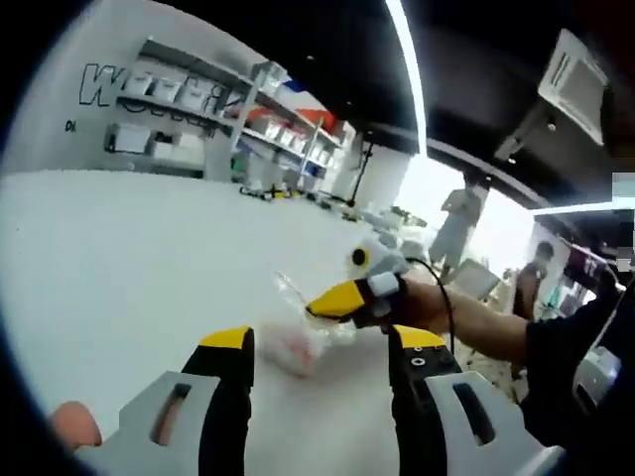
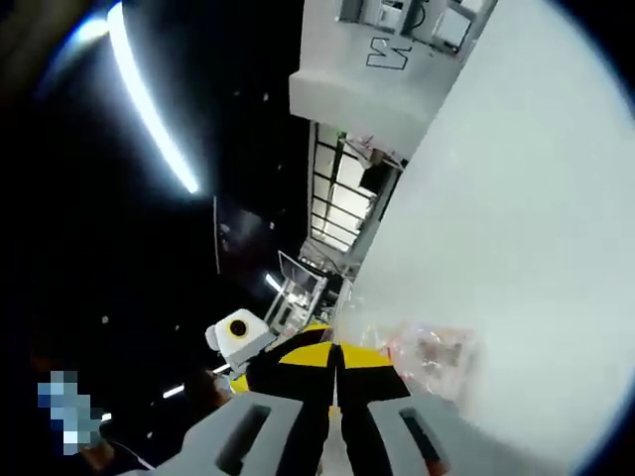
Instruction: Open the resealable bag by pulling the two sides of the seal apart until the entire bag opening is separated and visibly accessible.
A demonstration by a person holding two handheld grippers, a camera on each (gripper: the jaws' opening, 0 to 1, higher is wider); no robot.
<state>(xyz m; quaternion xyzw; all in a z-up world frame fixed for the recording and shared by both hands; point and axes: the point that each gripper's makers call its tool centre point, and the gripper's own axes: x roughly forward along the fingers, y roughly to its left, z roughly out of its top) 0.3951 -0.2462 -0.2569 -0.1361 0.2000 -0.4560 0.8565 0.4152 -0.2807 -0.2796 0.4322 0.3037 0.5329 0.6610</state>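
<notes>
The resealable bag (image 1: 295,345) is clear plastic with something pinkish inside and rests low over the white table (image 1: 139,268). My right gripper (image 1: 333,301) reaches in from the right of the left gripper view, its yellow tips shut on the bag's upper edge. My left gripper (image 1: 322,342) stands open, its jaws wide apart, with the bag just ahead of the gap and nothing gripped. In the right gripper view the right gripper (image 2: 337,353) has its jaws pressed together, and the bag (image 2: 429,359) hangs to the right of the tips.
Shelving (image 1: 218,109) with boxes lines the far wall. The person's forearm (image 1: 486,325) and dark sleeve run along the right side. Two other people (image 1: 458,218) stand beyond the table's far end. Ceiling strip lights (image 2: 149,109) run overhead.
</notes>
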